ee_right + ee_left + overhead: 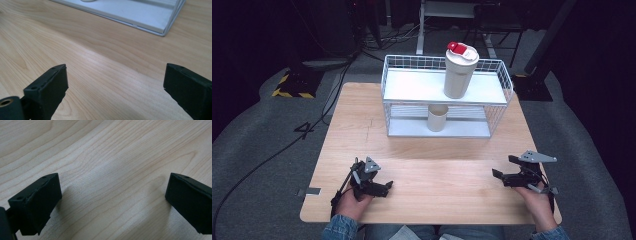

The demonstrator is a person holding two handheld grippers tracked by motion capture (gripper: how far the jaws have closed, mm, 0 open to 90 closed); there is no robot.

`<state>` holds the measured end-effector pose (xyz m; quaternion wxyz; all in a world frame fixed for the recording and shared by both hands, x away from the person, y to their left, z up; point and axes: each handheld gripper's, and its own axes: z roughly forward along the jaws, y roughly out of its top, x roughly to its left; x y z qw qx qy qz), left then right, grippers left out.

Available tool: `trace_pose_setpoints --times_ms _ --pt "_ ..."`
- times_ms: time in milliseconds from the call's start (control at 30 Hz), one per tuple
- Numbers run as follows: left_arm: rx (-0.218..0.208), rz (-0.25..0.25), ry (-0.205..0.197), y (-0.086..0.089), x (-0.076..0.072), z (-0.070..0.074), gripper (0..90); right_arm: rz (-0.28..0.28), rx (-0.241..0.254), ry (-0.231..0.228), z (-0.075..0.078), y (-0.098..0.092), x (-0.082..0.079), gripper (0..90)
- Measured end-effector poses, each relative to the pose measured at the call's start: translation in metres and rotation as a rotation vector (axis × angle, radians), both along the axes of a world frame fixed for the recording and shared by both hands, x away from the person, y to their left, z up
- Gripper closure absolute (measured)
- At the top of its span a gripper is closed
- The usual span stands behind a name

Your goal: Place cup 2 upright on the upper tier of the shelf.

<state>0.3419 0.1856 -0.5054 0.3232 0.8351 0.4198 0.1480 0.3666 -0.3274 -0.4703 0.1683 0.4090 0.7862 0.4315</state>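
Observation:
A white two-tier wire rack [394,92] stands at the far middle of the wooden table [432,175]. On its top shelf is a cream tumbler with a red and white lid [459,70]. A small cream cup [437,117] sits on the lower shelf. My left gripper [384,188] rests low over the near left of the table, open, with bare wood between its jaws [112,192]. My right gripper [502,167] is at the near right, open and holding nothing. The rack's base [140,13] lies ahead of the right gripper [116,85].
The table stands on grey carpet. Cables [272,155] run across the floor at the left. A yellow and black striped plate [292,92] lies at the far left. Dark stands and furniture legs [532,70] rise behind the table.

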Motion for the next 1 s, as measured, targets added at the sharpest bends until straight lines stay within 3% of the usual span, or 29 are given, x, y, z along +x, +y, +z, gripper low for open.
trace_pose_setpoints --times_ms 433,633,767,1000 --pt "0.001 -0.001 0.000 0.000 0.000 0.000 1.1 -0.022 -0.071 0.037 -0.024 0.002 0.003 5.9" --pt "0.000 0.000 0.000 0.000 0.000 0.000 1.1 -0.033 -0.110 0.087 -0.034 -0.001 0.009 6.4" --pt "-0.001 0.001 0.000 0.000 0.000 0.000 1.1 -0.024 -0.171 0.064 -0.035 0.001 0.008 6.5" --pt "-0.001 0.000 0.000 0.000 0.000 0.000 1.1 -0.048 -0.177 0.078 -0.035 0.001 0.010 0.7"
